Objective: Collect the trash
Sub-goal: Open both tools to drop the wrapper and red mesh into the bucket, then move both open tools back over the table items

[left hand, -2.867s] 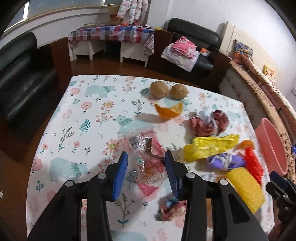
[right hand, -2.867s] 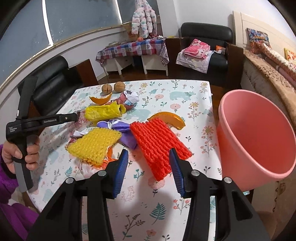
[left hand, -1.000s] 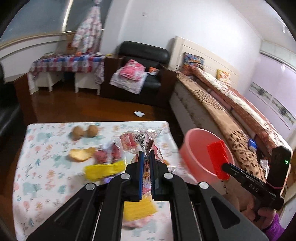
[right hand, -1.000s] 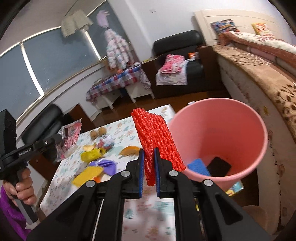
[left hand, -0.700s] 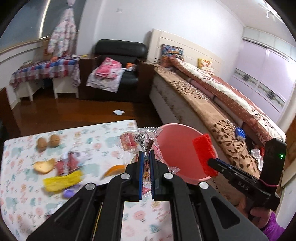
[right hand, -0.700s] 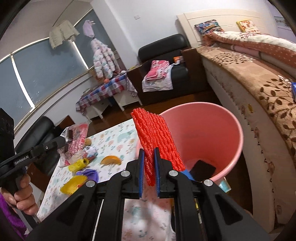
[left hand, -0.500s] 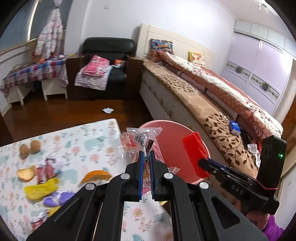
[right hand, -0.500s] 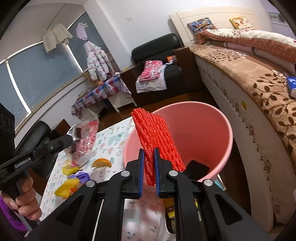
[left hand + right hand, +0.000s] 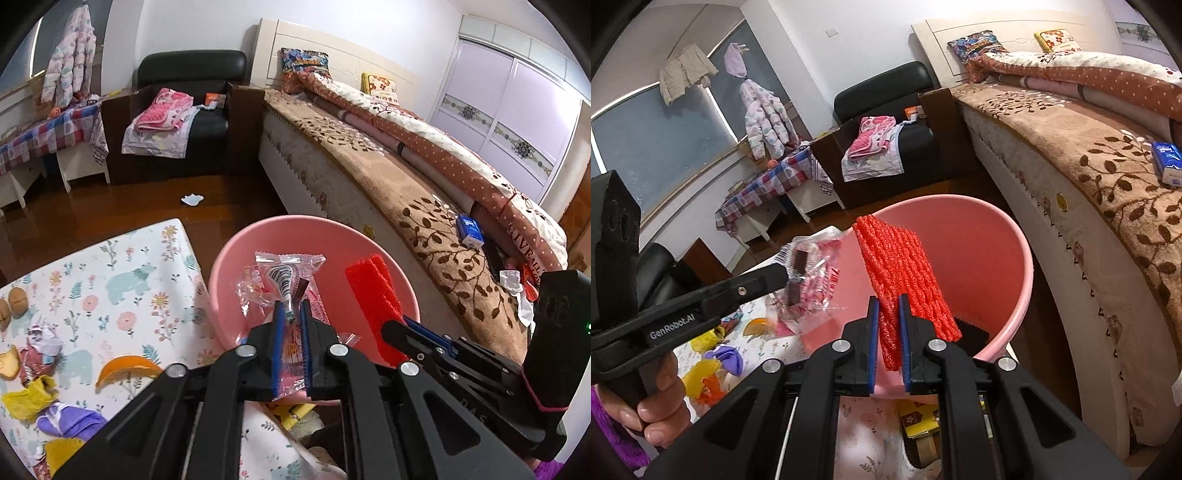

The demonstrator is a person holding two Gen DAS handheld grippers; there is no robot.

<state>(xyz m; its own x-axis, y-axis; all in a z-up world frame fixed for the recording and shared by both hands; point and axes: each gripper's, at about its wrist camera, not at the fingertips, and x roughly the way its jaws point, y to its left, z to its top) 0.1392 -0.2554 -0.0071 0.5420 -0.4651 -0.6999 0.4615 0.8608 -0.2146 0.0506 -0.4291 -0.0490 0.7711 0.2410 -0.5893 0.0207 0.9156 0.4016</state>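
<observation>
While both loads are held over the pink bin [image 9: 258, 236], neither is released yet. Left gripper [image 9: 291, 321]: jaws clamped on clear snack wrappers [image 9: 284, 273]. Right gripper [image 9: 888, 321]: jaws clamped on red foam netting [image 9: 901, 266]. Dark items, possibly earlier trash, are seen inside. Peels and yellow netting [image 9: 26, 400] are left on the table [image 9: 155, 266]. Rim clearance is judged ample; the bed [image 9: 1108, 206] stands near.

pink bucket's [image 9: 1015, 236] floor mostly hidden behind red foam net [image 9: 905, 273]
</observation>
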